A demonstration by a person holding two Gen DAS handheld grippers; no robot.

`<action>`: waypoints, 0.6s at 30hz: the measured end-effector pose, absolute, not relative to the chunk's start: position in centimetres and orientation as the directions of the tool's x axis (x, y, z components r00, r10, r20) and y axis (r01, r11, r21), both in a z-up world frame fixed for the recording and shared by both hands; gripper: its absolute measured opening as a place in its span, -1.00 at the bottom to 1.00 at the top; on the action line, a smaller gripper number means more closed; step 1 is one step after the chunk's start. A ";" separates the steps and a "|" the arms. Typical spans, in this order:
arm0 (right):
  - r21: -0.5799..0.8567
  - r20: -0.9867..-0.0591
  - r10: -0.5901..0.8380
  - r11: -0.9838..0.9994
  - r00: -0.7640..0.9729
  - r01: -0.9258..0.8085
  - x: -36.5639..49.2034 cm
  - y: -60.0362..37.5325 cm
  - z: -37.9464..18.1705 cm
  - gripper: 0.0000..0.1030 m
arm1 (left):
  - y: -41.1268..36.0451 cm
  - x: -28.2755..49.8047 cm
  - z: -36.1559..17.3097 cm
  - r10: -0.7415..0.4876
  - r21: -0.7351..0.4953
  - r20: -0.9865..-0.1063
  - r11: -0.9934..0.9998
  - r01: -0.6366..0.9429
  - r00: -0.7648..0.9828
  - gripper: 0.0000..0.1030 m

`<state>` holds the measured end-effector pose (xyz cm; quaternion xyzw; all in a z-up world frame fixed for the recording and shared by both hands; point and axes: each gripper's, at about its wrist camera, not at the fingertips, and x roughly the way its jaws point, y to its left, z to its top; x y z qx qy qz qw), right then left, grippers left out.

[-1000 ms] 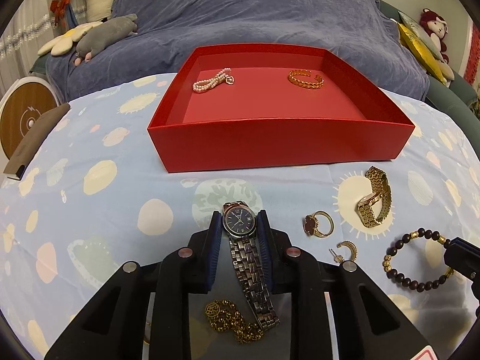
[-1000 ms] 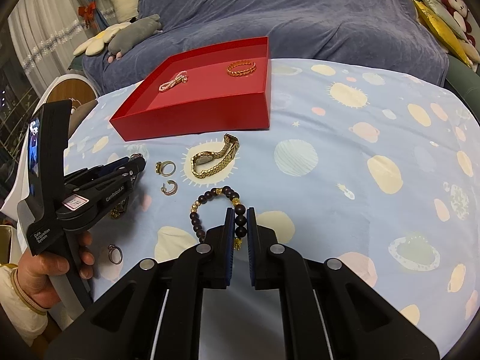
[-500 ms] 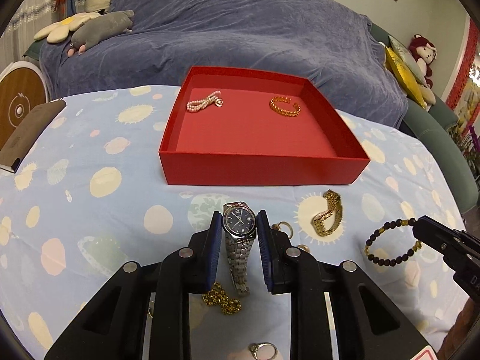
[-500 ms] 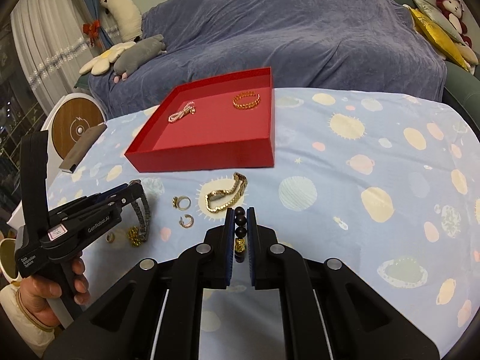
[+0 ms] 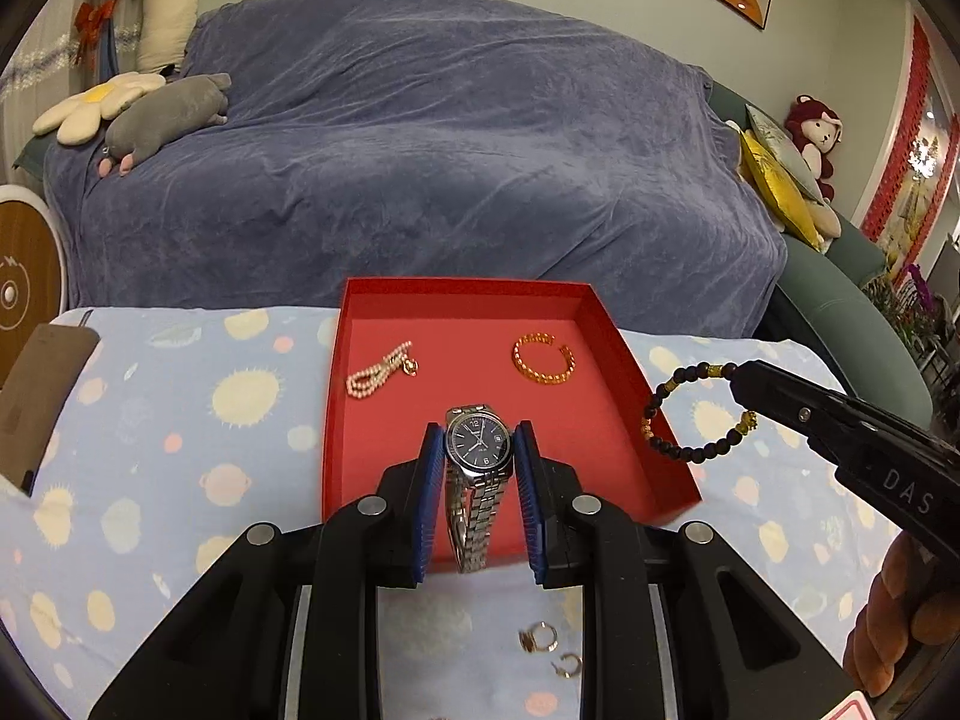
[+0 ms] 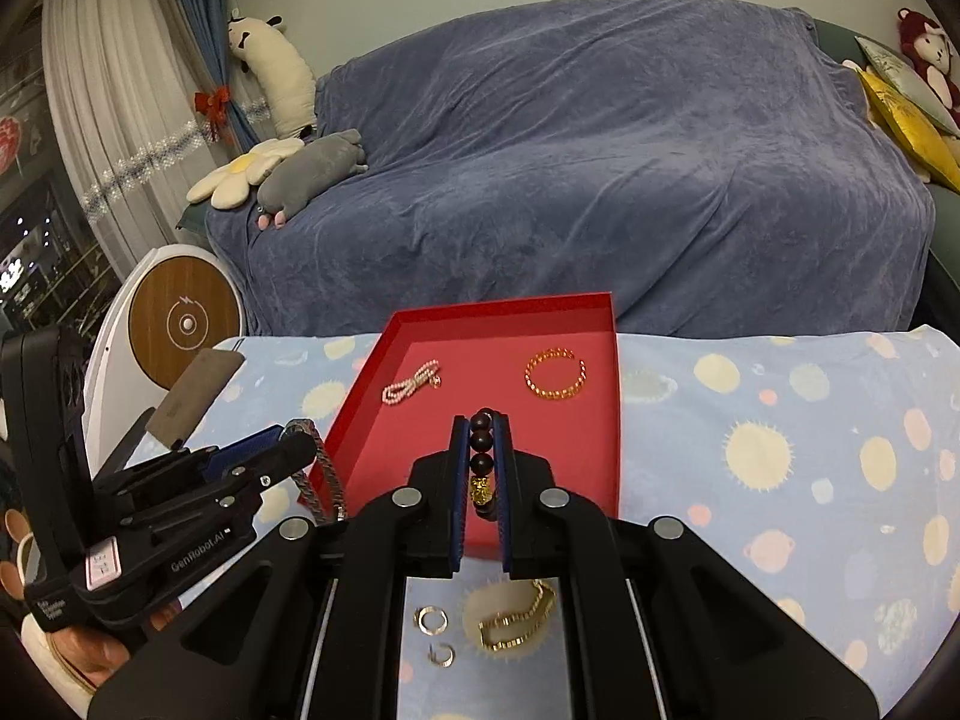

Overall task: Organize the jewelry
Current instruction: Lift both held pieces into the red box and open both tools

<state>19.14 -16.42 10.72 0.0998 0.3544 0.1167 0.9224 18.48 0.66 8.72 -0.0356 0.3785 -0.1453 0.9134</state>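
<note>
you hold two pieces above the red tray (image 5: 606, 324) at once: the left gripper (image 5: 478, 450) has its blue fingers (image 5: 429, 480) clamped on the case of the silver watch (image 5: 478, 450), strap hanging down over the tray's near wall, while the right gripper (image 6: 482, 456) pinches the dark bead bracelet (image 6: 482, 450), whose loop dangles over the tray's right-hand wall in the left wrist view; the pearl bracelet (image 5: 379, 373) and gold bangle (image 5: 543, 358) already lie toward the far side of the tray, so the bare red floor nearer you looks the better landing spot; bring each piece low before you let go, so the strap folds inside the wall rather than draping across it and the beads do not catch on the edge; keep the two grippers apart and set the pieces down side by side, clear of what is already there; two rings (image 6: 431, 621) and a gold watch (image 6: 516, 618) wait on the table (image 6: 780, 480) by the near wall
</note>
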 end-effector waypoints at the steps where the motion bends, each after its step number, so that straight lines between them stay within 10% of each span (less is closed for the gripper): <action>1: 0.273 -0.636 0.289 0.951 0.716 -0.142 20.4 -16.3 10.2 -0.86 | 0.6 19.6 8.3 -0.287 -0.172 -0.686 0.957 0.234 0.669 -0.60; 18: 0.150 -0.742 0.164 0.986 0.649 -0.078 29.1 -15.9 1.6 -0.78 | 0.9 28.3 1.5 -0.220 -0.165 -0.758 0.975 0.147 0.614 -0.58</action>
